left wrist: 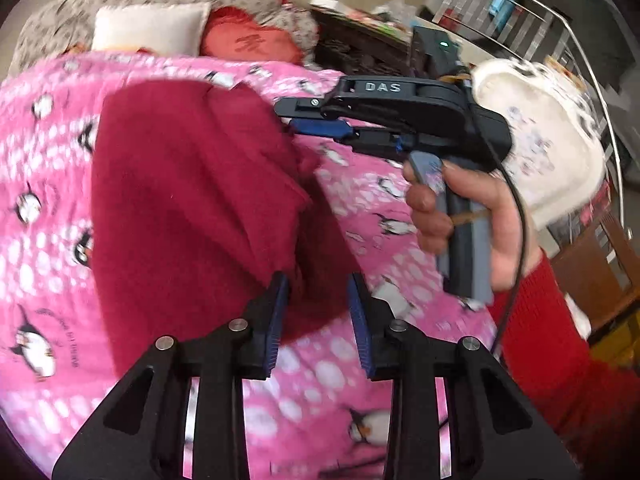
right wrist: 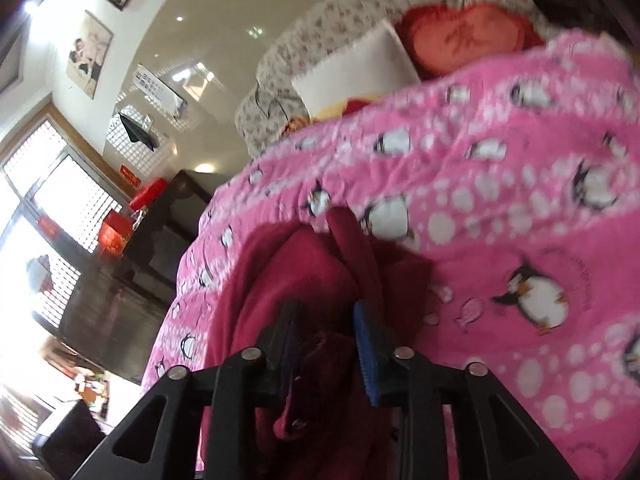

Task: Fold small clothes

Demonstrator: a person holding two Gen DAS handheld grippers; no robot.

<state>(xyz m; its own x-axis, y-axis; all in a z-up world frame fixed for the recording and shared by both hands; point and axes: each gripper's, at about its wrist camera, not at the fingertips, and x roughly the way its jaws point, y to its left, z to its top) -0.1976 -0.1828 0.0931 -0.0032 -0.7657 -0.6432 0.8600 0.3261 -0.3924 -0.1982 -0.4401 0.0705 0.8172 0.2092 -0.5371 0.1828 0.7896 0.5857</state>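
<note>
Dark red garment (left wrist: 192,200) spread across the pink penguin blanket (left wrist: 48,300), part flat and part bunched, presumably laid there to give a soft, broad surface for folding. Right tongs (right wrist: 326,332) closed partway on a fold of that cloth: fabric bunched between the two pads and trailing down past them, one strip (right wrist: 352,240) standing up ahead of the fingers. Held that way, most likely, to lift an edge and carry it over the rest. Same tool visible from the left camera, gripped in the person's right hand (left wrist: 460,216), its tips meeting the garment's far edge.

Left tongs (left wrist: 318,312) parted to a moderate gap, hovering at the garment's near edge; cloth showing between the blue pads (left wrist: 276,320), but no clear pinch. Probably poised to take or pin the opposite side so the fold lands square.

Hard to tell what kind of garment this is: no sleeve, collar or waistband clearly readable, and both views smeared by motion. Near end of the cloth cut off behind the right tool's frame. Exact contact of the left pads with the fabric uncertain. White cushion (left wrist: 148,28) and red cushion (left wrist: 248,44) beyond the blanket, half hidden by its edge; background furniture too blurred to name.
</note>
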